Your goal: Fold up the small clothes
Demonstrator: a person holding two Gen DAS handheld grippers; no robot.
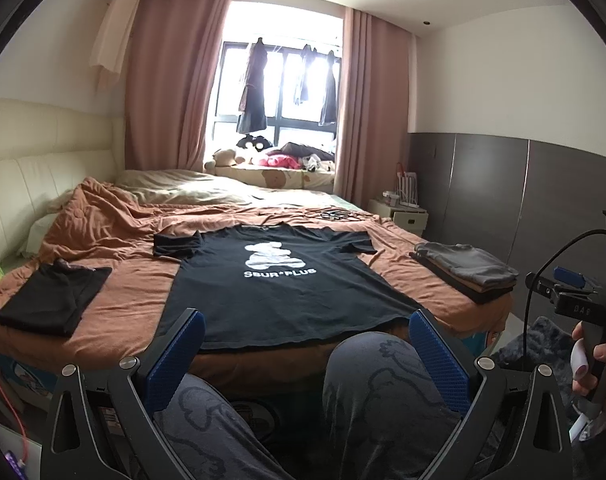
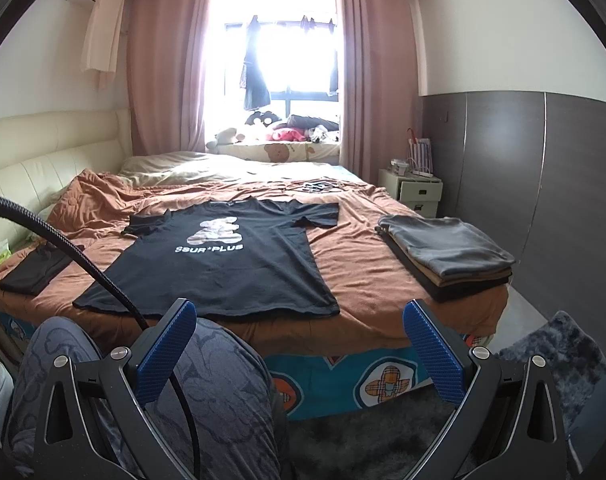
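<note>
Two grippers hang low at the bottom of their frames, both with fingers spread wide and nothing between them: the left gripper (image 1: 307,344) and the right gripper (image 2: 299,336), each above the person's patterned trouser knees (image 1: 383,384). The black T-shirt (image 1: 279,288) lies flat, print up, at the centre of the orange bedspread (image 1: 119,232). A folded black garment (image 1: 55,300) sits at centre left, a stack of folded clothes (image 2: 447,256) at centre right.

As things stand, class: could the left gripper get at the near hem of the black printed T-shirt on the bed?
Probably yes. The left gripper is open and empty, the T-shirt's hem lies flat at the bed's near edge just ahead, and only the person's knees sit below that path.
</note>
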